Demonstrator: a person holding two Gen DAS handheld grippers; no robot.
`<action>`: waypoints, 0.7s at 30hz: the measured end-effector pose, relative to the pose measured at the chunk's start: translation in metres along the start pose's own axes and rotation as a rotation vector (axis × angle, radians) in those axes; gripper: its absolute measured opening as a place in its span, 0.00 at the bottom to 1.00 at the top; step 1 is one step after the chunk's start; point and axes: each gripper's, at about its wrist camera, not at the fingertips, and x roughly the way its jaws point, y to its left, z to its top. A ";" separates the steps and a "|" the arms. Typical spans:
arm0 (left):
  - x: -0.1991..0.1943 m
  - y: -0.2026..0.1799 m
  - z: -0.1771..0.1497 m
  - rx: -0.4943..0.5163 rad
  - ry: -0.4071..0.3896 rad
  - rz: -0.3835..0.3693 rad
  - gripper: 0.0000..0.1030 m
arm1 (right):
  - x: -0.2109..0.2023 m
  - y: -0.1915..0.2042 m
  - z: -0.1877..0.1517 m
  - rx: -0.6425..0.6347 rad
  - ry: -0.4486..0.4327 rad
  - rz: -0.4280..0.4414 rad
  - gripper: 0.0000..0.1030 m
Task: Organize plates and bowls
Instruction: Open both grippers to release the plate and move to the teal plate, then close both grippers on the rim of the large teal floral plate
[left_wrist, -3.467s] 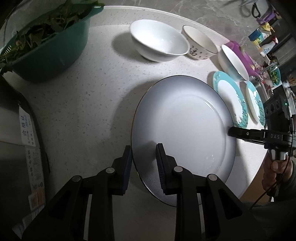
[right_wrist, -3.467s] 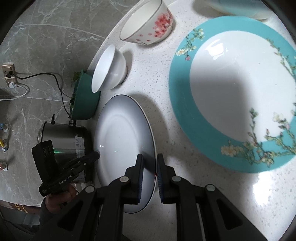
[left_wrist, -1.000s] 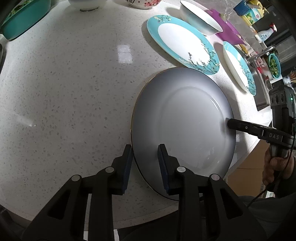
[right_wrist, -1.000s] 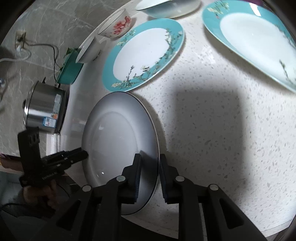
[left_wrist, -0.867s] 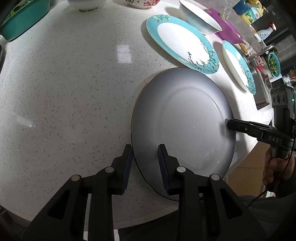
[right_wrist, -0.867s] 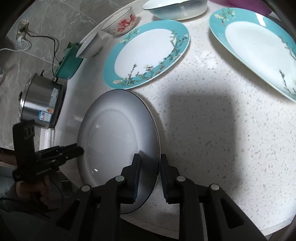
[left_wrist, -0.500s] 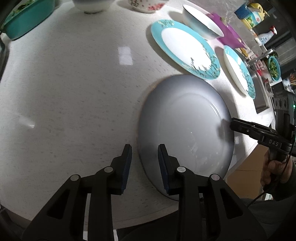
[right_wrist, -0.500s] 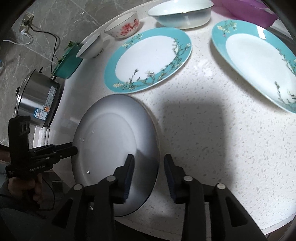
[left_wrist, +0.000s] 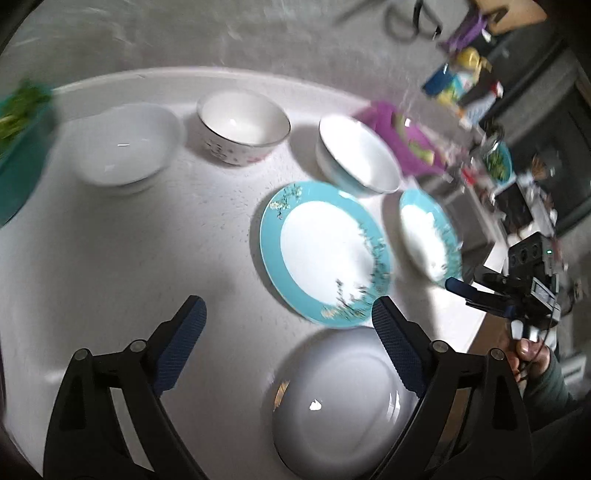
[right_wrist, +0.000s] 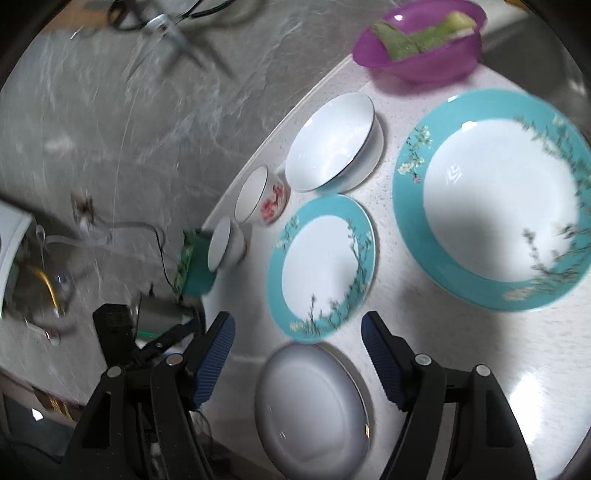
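two grippers: both of yours stand wide apart with nothing pinched in either.
left gripper: your jaws have just been opening; the pads press on nothing, and the white plate lies on the counter below and between the fingers, partly behind the right finger.
right gripper: your jaws have just been opening too; the same white plate sits flat under the gap, touching neither pad.
white plate spot: near the counter's front edge, just beside the smaller teal-rimmed plate.
teal plates: two with flowered rims, side by side; the second teal-rimmed plate lies nearest your right side.
bowls: three in a row at the back, a plain white bowl, a flowered bowl and a wide white bowl.
purple bowl: behind the wide bowl, with green pieces inside.
teal basin: at the far left edge, holding leafy greens.
other hand: in the left view your hand grips the right gripper's handle off the counter's edge.
sharpness: both views are blurred.
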 end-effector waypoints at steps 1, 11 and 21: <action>0.012 0.002 0.008 0.003 0.026 0.008 0.88 | 0.008 -0.003 -0.001 0.019 0.004 0.007 0.72; 0.091 0.001 0.047 0.081 0.149 0.025 0.87 | 0.059 -0.043 0.005 0.168 -0.012 0.000 0.64; 0.126 0.018 0.055 0.056 0.172 0.018 0.73 | 0.075 -0.053 0.016 0.182 -0.010 0.008 0.49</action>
